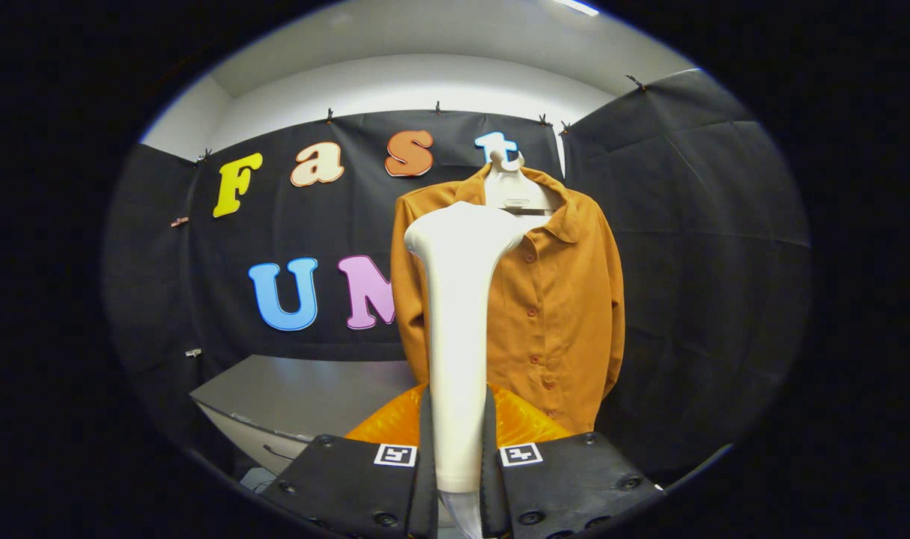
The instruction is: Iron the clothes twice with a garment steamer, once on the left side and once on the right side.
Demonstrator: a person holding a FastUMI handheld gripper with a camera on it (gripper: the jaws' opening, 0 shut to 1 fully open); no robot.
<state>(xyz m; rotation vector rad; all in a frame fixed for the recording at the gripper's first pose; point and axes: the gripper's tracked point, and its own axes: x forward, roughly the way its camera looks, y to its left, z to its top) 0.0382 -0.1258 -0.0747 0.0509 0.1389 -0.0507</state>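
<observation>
The hand-held gripper is clenched around the white garment steamer, its two black fingers pressing on either side of the steamer's handle near its lower end. From there the steamer rises upright between the fingers and widens at the top into a broad white head, which sits in front of the left chest of the shirt. The orange shirt hangs beyond the fingers on a white hanger, front side facing the camera, collar open, a row of orange buttons running down its middle and both sleeves hanging at its sides. Whether the steamer's head touches the cloth or is just short of it cannot be told. Low down, just past the fingers and behind the steamer's handle, a glossy orange rounded thing shows on both sides of the handle; what it is cannot be made out. To the left of the shirt and lower, a grey counter stands against the black cloth wall, its near edge and corner rounded, with a white front panel below that edge.
</observation>
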